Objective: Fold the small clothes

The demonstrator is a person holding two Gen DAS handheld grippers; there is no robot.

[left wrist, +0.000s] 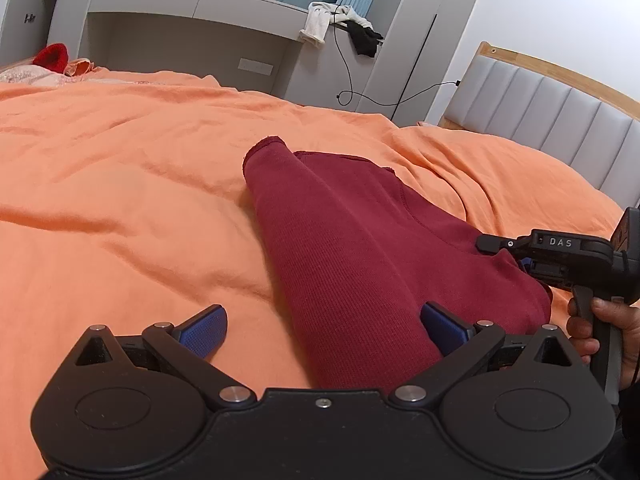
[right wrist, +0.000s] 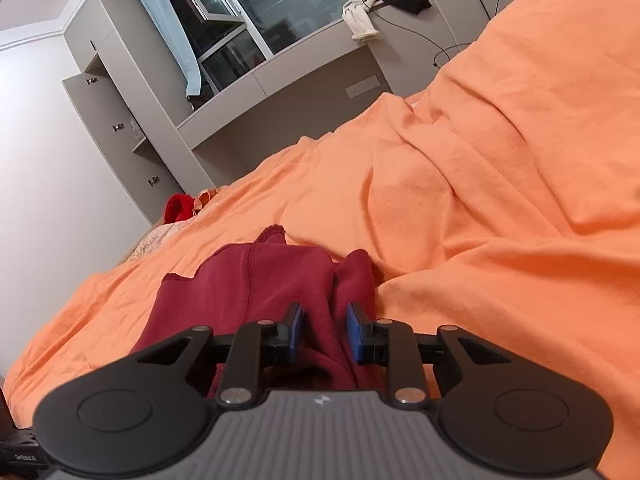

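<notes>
- the dark red garment [left wrist: 360, 248] lies partly folded on the orange bedsheet [left wrist: 120, 200], its long folded edge running away toward the grey window unit [left wrist: 192, 40].
- the left gripper [left wrist: 324, 330] sits at the garment's near end with its jaws spread wide; one blue pad [left wrist: 444, 326] rests against the cloth, the other is off on the sheet.
- the right gripper [right wrist: 322, 330] is at the garment's side edge, jaws drawn in narrow around a raised ridge of red fabric; whether the pads press it cannot be told.
- a hand [left wrist: 608, 332] holds the right gripper's handle beside the garment.
</notes>
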